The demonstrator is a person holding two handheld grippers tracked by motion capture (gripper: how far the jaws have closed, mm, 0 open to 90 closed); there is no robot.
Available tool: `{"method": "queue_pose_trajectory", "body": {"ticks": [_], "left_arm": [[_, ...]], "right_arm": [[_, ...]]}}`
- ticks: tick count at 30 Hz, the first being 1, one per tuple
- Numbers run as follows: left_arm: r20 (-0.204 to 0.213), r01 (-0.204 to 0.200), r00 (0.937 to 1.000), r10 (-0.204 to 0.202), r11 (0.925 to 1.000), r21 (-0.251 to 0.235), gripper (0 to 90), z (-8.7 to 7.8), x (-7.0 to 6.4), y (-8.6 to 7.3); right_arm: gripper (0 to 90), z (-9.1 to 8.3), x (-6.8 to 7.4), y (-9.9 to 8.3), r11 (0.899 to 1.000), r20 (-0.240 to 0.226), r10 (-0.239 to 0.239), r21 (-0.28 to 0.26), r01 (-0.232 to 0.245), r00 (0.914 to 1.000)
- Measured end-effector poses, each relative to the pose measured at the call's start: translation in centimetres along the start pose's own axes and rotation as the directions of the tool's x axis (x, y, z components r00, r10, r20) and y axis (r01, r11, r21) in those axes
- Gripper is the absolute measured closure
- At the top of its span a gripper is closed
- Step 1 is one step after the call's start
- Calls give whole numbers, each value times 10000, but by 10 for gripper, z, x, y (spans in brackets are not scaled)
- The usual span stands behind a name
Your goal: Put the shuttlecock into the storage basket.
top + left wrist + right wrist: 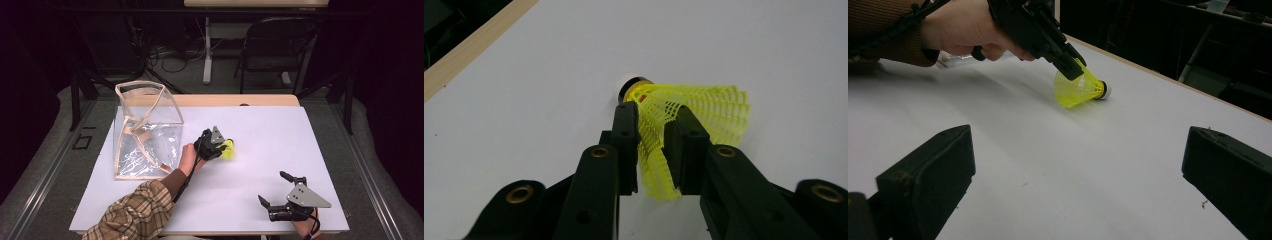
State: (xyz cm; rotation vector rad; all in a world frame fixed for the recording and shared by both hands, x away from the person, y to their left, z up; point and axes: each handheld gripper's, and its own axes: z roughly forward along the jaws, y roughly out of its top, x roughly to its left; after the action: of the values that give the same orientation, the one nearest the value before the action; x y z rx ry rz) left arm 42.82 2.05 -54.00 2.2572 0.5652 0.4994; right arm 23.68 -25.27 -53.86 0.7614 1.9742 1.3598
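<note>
Near the middle of the table [260, 200], a little toward 11 o'clock from its centre, the shuttlecock [228, 149] is found, lying on its side on the white surface. Its skirt is pinched by the left gripper [654, 127]: the two jaws are pressed onto the yellow mesh from both sides, and the mesh is seen to be squeezed and bent between them. The grasp seems to be made already, but the shuttlecock is judged not yet lifted, because in the right gripper view its skirt [1073, 90] and its cork appear to rest on the table. What is left is probably the lift and the carrying to the bag [145, 132], which stands open at 9 o'clock from the shuttlecock, near it; this is only a judgement, since nothing is seen inside the bag.

As for its look, the skirt is made of bright yellow plastic net, widening like a cone. A black band is placed around the narrow end, and a small red mark is seen just behind it. The cork [626, 82] is white and round, and it points away from the left gripper, toward 12 o'clock in the left gripper view.

At 5 o'clock from the shuttlecock, well apart, the right gripper [274, 189] is held near the front edge of the table. Its jaws are spread wide and nothing is held between them.
</note>
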Motion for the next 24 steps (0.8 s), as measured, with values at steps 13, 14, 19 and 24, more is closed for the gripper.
{"method": "queue_pose_trajectory", "body": {"ticks": [13, 14, 19, 24], "left_arm": [[-43, 201, 9998, -201, 9998, -90, 886, -1, 0, -1], [-48, 204, 9998, -205, 9997, -102, 886, -1, 0, -1], [-47, 243, 9997, -243, 9995, -185, 886, -4, 0, 0], [-49, 221, 9997, -222, 9994, -277, 886, -9, 1, 2]], "right_arm": [[2, 0, 0, 0, 10000, 4, 5, 5, -5, 10000], [2, 0, 0, 0, 10000, 6, -1, 7, 1, 10000], [2, -1, 0, 0, 10000, 32, 10, -32, -10, 10000], [2, -1, 0, 0, 10000, 27, 12, -15, -11, 10000]]}}
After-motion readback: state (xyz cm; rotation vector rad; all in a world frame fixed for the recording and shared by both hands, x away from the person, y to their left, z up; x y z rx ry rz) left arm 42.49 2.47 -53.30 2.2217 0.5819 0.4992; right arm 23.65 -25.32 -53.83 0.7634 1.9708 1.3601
